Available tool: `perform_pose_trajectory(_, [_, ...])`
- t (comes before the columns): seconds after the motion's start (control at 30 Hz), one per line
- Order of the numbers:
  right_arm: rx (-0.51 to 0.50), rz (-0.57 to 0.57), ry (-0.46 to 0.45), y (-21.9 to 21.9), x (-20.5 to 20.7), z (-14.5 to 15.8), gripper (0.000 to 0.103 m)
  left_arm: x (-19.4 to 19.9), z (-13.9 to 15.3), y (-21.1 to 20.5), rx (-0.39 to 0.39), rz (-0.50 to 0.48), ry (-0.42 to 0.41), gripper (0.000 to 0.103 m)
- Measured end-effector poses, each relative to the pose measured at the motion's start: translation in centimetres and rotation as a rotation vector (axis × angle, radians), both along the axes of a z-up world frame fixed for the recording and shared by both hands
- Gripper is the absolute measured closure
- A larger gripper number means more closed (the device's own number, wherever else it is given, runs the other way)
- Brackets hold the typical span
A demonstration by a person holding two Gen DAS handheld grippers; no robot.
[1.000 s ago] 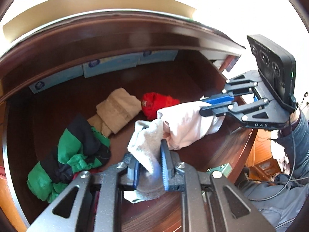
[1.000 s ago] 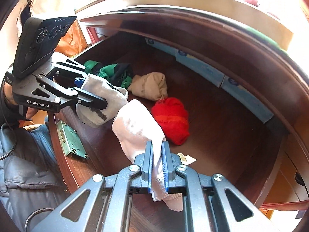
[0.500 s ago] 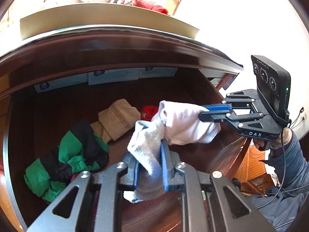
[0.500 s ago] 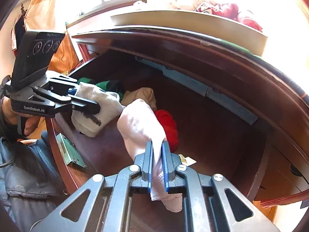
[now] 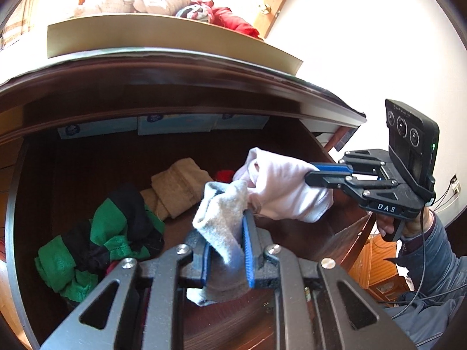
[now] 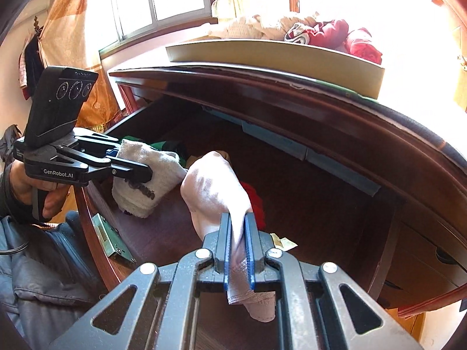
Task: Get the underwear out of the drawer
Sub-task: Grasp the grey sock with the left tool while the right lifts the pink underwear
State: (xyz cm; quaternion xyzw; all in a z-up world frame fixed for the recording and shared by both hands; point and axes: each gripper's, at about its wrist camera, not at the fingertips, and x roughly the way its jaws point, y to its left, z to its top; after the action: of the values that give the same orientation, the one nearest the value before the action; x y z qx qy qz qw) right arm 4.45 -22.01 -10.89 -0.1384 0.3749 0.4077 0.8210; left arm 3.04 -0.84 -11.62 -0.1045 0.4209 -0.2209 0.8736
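Note:
My left gripper is shut on a grey piece of underwear, held above the open dark wood drawer. Seen from the right wrist, that left gripper clamps the same grey cloth. My right gripper is shut on a pale pink piece of underwear, also lifted over the drawer. From the left wrist, the right gripper grips the pink cloth just right of the grey one. Inside the drawer lie a green and black garment, a beige one and a red one.
A cardboard box of clothes sits on the cabinet top above the drawer. Blue packets line the drawer's back wall. A metal lock plate is on the drawer's front edge. A person's hand and blue jacket are at the left.
Both grippers have risen and drawn back from the drawer with their cloths. The pink cloth now hides most of the red garment, and the cabinet top with its box shows more.

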Motion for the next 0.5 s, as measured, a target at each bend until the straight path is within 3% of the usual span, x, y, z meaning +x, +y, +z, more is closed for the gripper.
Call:
perform_pose_trajectory(0.33, [0.069, -0.02, -0.02, -2.7, -0.7, 0.8, 0.097, -0.4, 0.2, 0.6, -0.014, 0.024, -0.019, 0.087])
perform_pose_trajectory(0.5, [0.032, 0.015, 0.009, -2.6, -0.4, 0.9, 0.097, -0.3, 0.3, 0.5, -0.012, 0.022, -0.02, 0.087])
